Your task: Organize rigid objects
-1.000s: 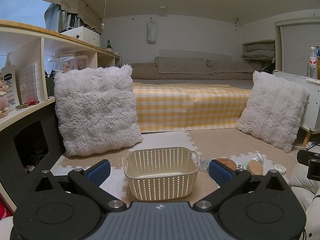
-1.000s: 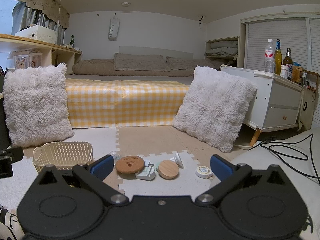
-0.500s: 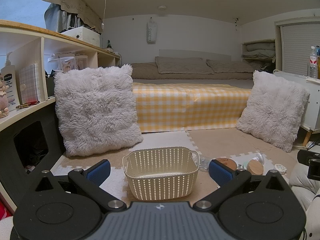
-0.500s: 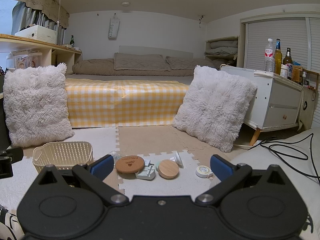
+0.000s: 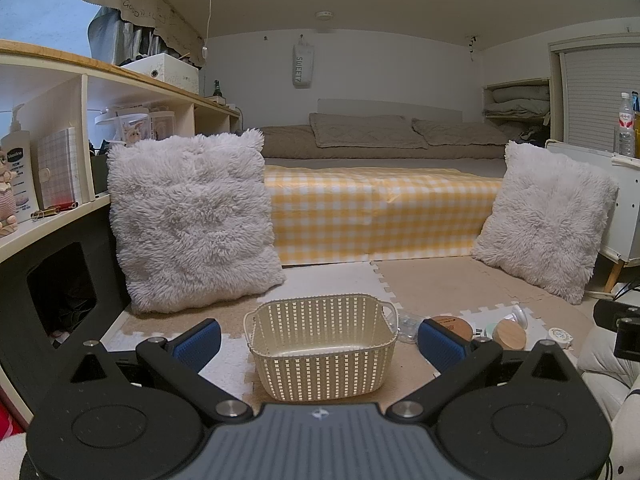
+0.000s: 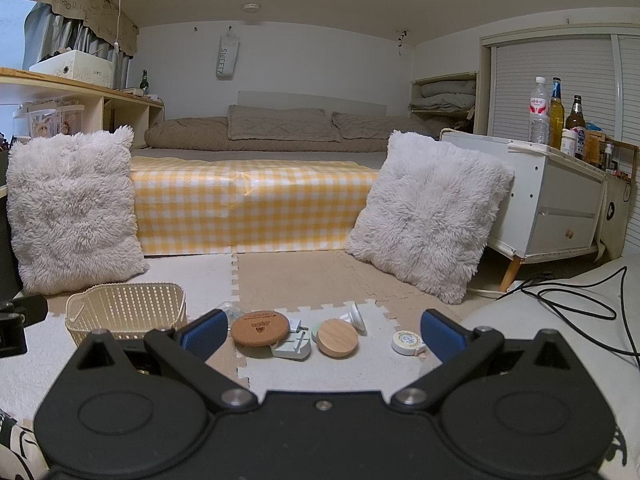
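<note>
Two tools, both spread wide, holding nothing.

Left wrist view: we aim left tool (image 5: 319,342) at empty basket (image 5: 322,354), framed between fingers, ready as receptacle.

Right wrist view: right tool (image 6: 323,334) faces cork coaster (image 6: 260,327), wooden lid (image 6: 337,337), tape measure (image 6: 407,342) on floor mat (image 6: 328,372), just ahead; basket off left.

On the floor mat (image 6: 320,376), the basket (image 6: 128,312) sits at ten o'clock from the coaster (image 6: 260,327). A wooden lid (image 6: 337,337) lies at three o'clock of the coaster, a tape measure (image 6: 407,342) farther at three. Behind them, two cushions (image 6: 430,212) lean at either end of the bed (image 6: 256,204).
</note>
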A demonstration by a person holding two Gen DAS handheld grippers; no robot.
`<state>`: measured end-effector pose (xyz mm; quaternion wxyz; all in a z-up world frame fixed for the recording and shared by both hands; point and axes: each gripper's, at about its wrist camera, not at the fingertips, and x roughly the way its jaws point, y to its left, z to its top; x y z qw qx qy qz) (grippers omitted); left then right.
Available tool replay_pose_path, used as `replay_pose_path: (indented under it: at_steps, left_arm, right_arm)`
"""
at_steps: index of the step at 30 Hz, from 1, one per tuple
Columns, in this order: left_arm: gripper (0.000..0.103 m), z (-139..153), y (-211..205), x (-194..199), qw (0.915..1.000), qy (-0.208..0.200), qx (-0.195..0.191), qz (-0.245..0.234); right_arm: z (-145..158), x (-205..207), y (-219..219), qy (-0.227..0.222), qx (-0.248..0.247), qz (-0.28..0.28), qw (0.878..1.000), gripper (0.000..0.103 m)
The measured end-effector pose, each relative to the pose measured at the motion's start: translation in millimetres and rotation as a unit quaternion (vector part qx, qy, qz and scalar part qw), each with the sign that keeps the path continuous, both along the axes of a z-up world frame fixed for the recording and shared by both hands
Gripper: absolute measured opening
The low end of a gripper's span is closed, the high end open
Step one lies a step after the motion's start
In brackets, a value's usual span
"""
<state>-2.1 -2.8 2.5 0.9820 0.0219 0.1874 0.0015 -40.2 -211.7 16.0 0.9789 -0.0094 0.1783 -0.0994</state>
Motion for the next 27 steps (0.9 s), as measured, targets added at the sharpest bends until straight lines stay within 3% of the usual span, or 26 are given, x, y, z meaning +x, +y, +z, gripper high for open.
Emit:
replay_pose_path:
  at_steps: [11,21,27]
  left_arm:
    - [0.103,4.6,-3.6,4.8,1.0000,0.006,-0.006,0.000]
    - [0.103,13.8,-1.0,45.0,0.9993,0.032,-0.003,0.017]
    - [0.103,24.2,1.3,72.2,0.9990,0.031,0.022,0.025]
  right_arm:
    - [-5.6,-1.3,-6.2,0.000,0.017,0.002,1.000,0.103]
    - [7.4,26.4,-4.1,0.002,0.019,0.022,1.000,0.103]
    - [19.3,55.7,-6.0,-0.015,-0.002,0.040,0.999,0.103]
